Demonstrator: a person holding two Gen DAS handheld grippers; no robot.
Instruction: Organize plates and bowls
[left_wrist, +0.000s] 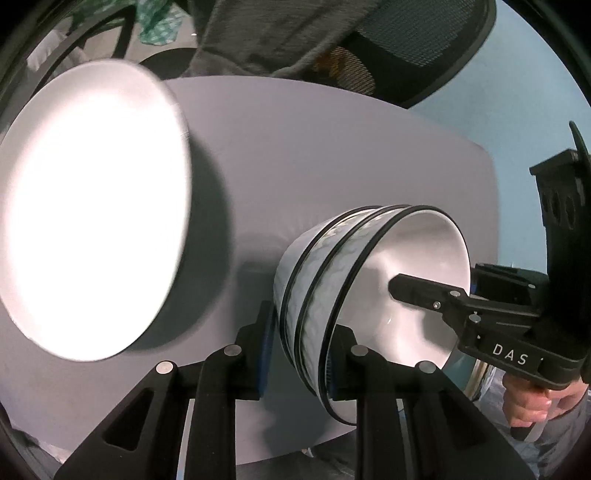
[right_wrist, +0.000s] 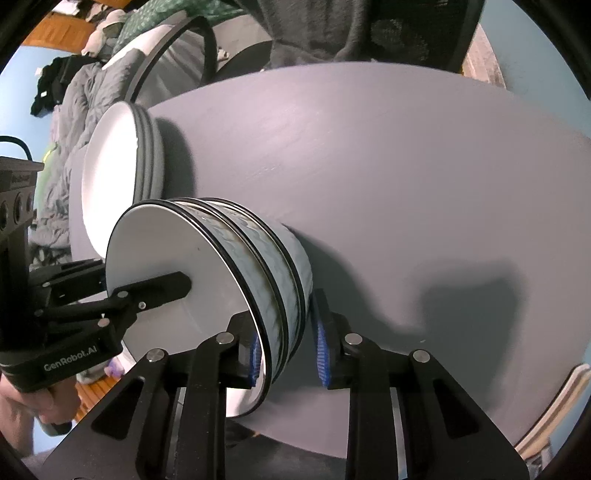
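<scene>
A stack of nested bowls (left_wrist: 332, 288) with black rims and a pale blue pattern stands on the grey round table (left_wrist: 314, 147). My left gripper (left_wrist: 301, 354) straddles the stack's rim, one finger inside, one outside, jaws part open around it. My right gripper (right_wrist: 288, 350) straddles the opposite rim of the bowls (right_wrist: 258, 266) the same way; it also shows in the left wrist view (left_wrist: 424, 291). A stack of white plates (left_wrist: 92, 206) sits beside the bowls on the table and shows in the right wrist view (right_wrist: 118, 170).
A black mesh office chair (left_wrist: 413, 48) with grey cloth draped over it stands behind the table. A bed with grey bedding (right_wrist: 66, 122) lies beyond the plates. The table (right_wrist: 406, 166) stretches bare past the bowls. The floor is light blue.
</scene>
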